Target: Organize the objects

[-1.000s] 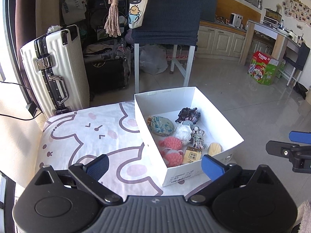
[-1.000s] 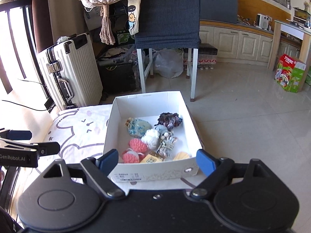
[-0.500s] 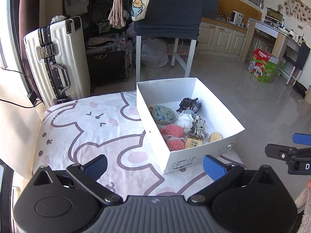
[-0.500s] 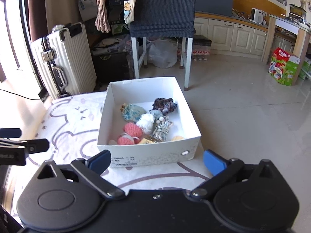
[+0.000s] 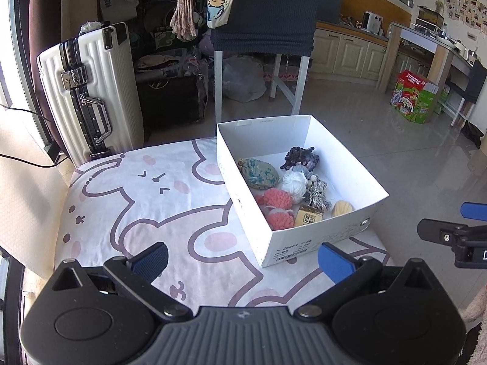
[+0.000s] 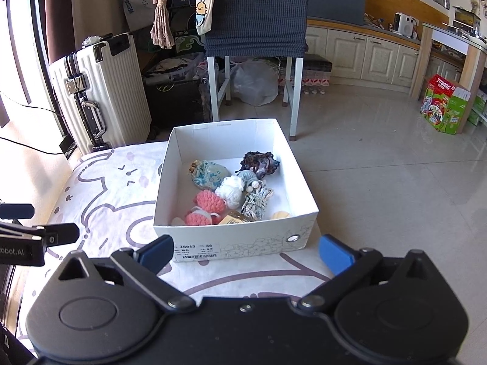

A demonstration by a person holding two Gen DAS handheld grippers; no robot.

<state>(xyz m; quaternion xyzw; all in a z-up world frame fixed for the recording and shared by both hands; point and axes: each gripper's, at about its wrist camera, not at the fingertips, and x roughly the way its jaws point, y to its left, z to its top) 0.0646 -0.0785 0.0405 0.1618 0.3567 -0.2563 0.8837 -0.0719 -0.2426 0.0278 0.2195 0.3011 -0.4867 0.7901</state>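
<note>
A white cardboard box rests on a cushion with a pink cartoon print. Inside lie several small items: a blue patterned pouch, a dark purple scrunchie, a white yarn ball, two pink crochet pieces, a grey-striped braided piece, a tan tag and a yellow shell shape. My right gripper is open, just in front of the box's near wall. My left gripper is open above the cushion, left of the box corner.
A white ribbed suitcase stands behind the cushion at left. A stool with white legs and dark fabric stands behind the box. A tiled floor lies to the right, with a green carton far back.
Both grippers have drawn back and up from the box, which now sits farther from the fingers. The right gripper's fingers have spread wider. The box and its contents have not moved.
</note>
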